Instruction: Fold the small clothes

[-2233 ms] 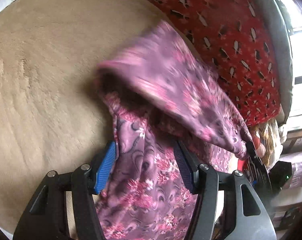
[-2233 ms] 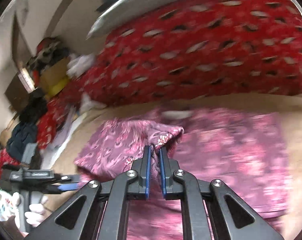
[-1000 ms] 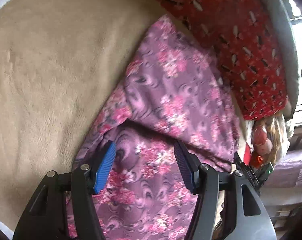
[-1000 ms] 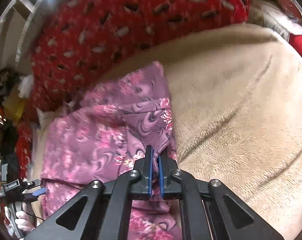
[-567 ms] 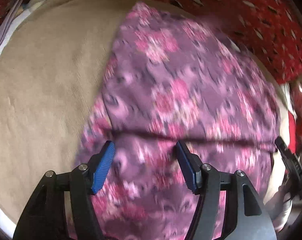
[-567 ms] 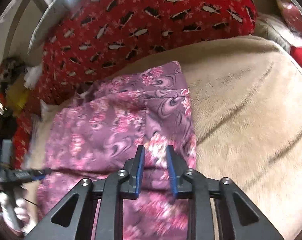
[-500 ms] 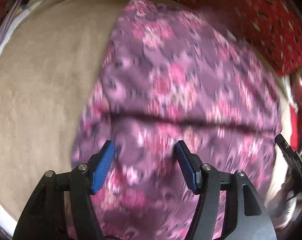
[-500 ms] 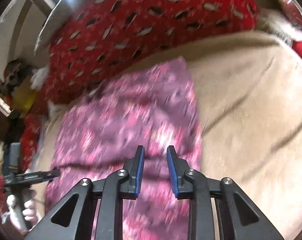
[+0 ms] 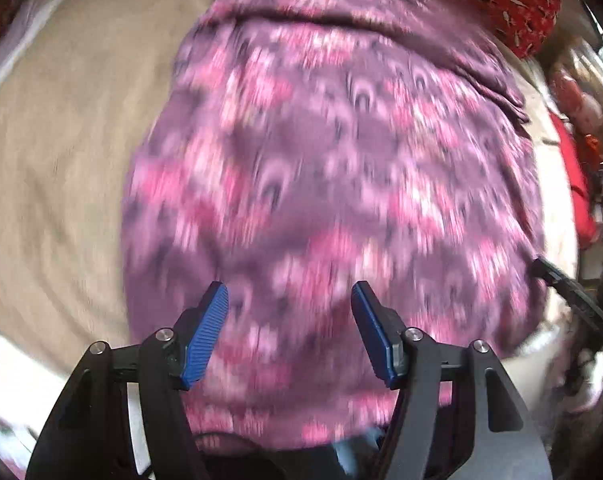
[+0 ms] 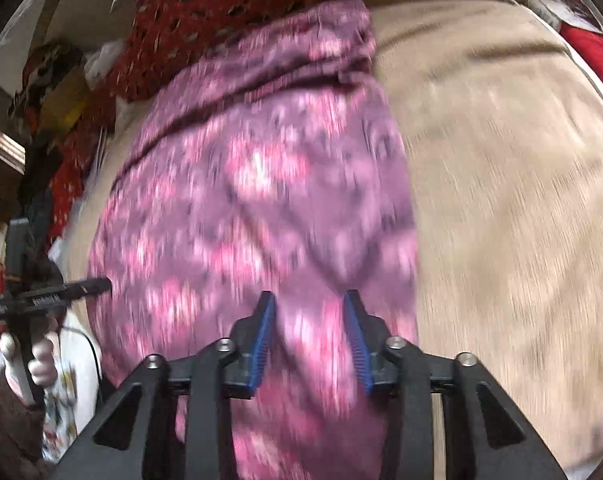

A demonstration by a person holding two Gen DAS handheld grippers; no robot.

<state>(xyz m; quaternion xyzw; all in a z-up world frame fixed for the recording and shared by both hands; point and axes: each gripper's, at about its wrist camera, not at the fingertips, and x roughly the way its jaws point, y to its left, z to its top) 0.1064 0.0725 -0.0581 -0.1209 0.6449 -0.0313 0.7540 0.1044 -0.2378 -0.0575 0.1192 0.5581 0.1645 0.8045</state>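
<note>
A purple garment with pink flowers (image 9: 333,152) lies folded flat on a beige plush cover (image 9: 61,128). It also shows in the right wrist view (image 10: 253,200), with a fold edge across its far part. My left gripper (image 9: 289,300) is open and empty above the garment's near end. My right gripper (image 10: 309,308) is open and empty above the garment's near right part. The right gripper shows at the garment's right edge in the left wrist view (image 9: 565,292). The left gripper shows at its left edge in the right wrist view (image 10: 53,296). Both views are blurred.
A red patterned cushion (image 10: 229,8) lies behind the garment and shows in the left wrist view (image 9: 513,0). Clutter and boxes (image 10: 57,92) stand at the far left. The beige cover (image 10: 501,200) stretches to the right of the garment.
The right gripper carried a corner of the garment over, laid it down and opened. Both grippers have since drawn back toward the garment's near end.
</note>
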